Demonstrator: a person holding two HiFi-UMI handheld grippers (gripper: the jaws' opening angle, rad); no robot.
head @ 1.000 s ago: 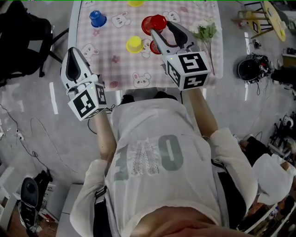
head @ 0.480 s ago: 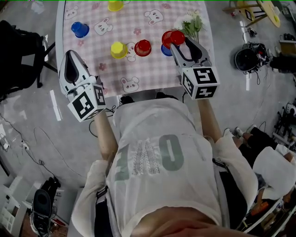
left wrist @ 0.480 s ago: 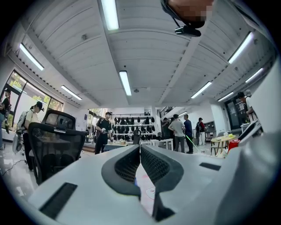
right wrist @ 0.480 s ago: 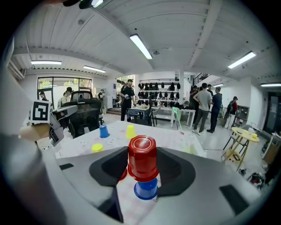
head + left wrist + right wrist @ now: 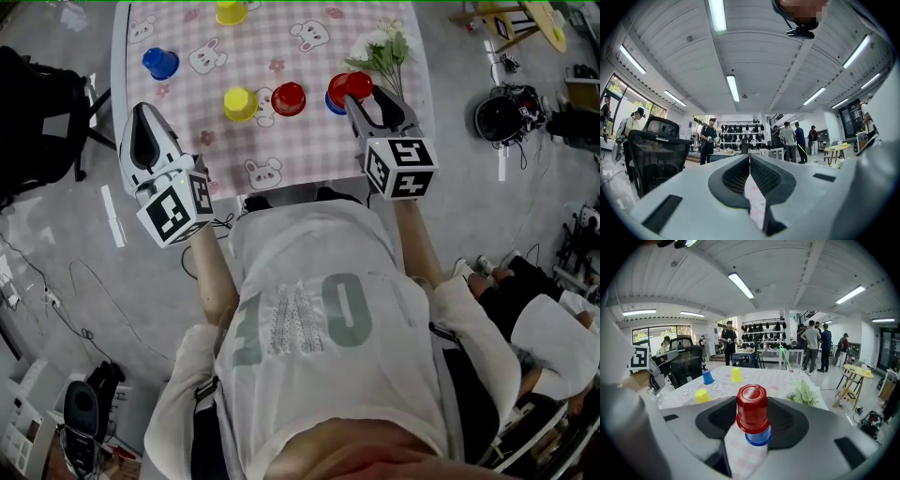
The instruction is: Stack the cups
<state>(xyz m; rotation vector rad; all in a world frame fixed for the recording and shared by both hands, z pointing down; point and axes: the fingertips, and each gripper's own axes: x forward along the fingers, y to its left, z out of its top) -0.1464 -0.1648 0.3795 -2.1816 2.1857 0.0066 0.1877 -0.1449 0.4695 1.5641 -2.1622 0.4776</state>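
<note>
Now: my right gripper [image 5: 366,97] is clamped on the red cup [image 5: 752,414], which is upside down, with the jaws wide around its body. The cup sits over the blue cup [image 5: 758,438], also inverted, which stands on the table [image 5: 309,159] towards its right side, near the flowers [image 5: 382,52]. The red rim overlaps the top of the blue cup but looks offset to one side in the right gripper view. I judge it not fully seated.

My left gripper [image 5: 750,159] has its jaws together on nothing. It is off the table's left edge, well apart from every cup.

Singles on the cloth: loose red cup [image 5: 289,97] just beside the near yellow cup [image 5: 240,103], far blue cup [image 5: 160,63], far yellow cup [image 5: 230,11].

Risks from here:
- If I let go while the red cup is skewed, it may hang crooked on the blue one or slide off and roll.
- If I press down off-centre, the light blue cup may skid on the cloth or tip, as nothing steadies it and my left gripper is too far away to help.
- If the jaws open unevenly, one pad could drag the red cup sideways and take the blue cup with it.
- On pulling back, the outer jaw could catch the flower stems.

Judgement: centre first, lower straight, then release.
</note>
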